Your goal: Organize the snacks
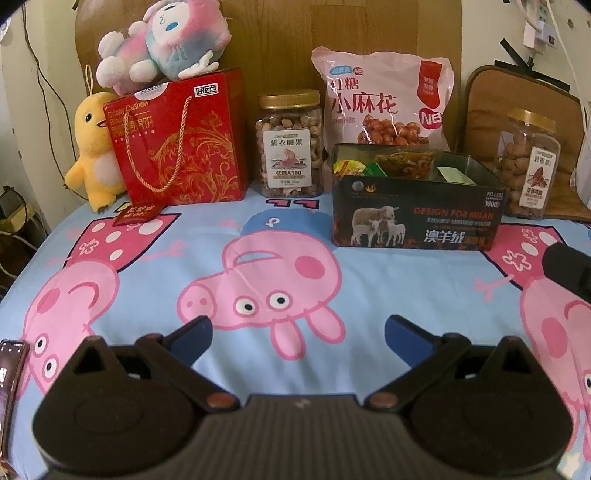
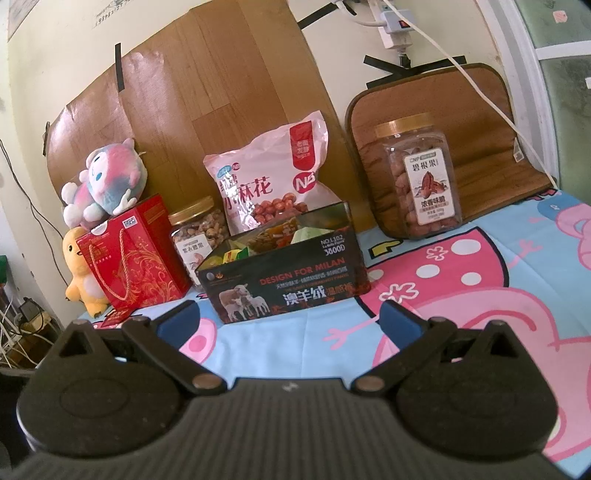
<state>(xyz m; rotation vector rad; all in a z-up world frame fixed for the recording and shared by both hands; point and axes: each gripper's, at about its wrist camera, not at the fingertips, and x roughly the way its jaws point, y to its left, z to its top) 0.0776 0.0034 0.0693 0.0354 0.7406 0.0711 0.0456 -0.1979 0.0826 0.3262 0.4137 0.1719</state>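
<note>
From my seat I see both tools hovering low over the cartoon-pig sheet [image 1: 207,236] that covers the worktop; the left gripper [image 1: 298,330] has its jaws spread apart and holds nothing, and the right gripper [image 2: 289,316] likewise has its jaws wide apart and bare. The snacks stand in a row at the back: a red cashew gift bag [image 1: 181,144] with rope handles, a gold-lidded cashew jar [image 1: 290,146] just beside it, a pink bag of twisted dough snacks [image 1: 384,99] leaning on the wood-look board [image 2: 221,96], and a pecan jar [image 2: 421,177] well apart to the right, standing on a brown mat [image 2: 436,92]. In front of the pink bag sits an open dark tin box [image 1: 417,221] printed with sheep, with small wrapped packets inside; it stands between my right tool and the pink bag. A pink-and-blue plush [image 1: 166,40] lies on top of the gift bag, and a yellow duck plush [image 1: 92,147] touches its left side. The right view alone shows a wall power strip [image 2: 393,26] and its white cord; the left view alone shows a phone [image 1: 11,391] at the sheet's left edge.
</note>
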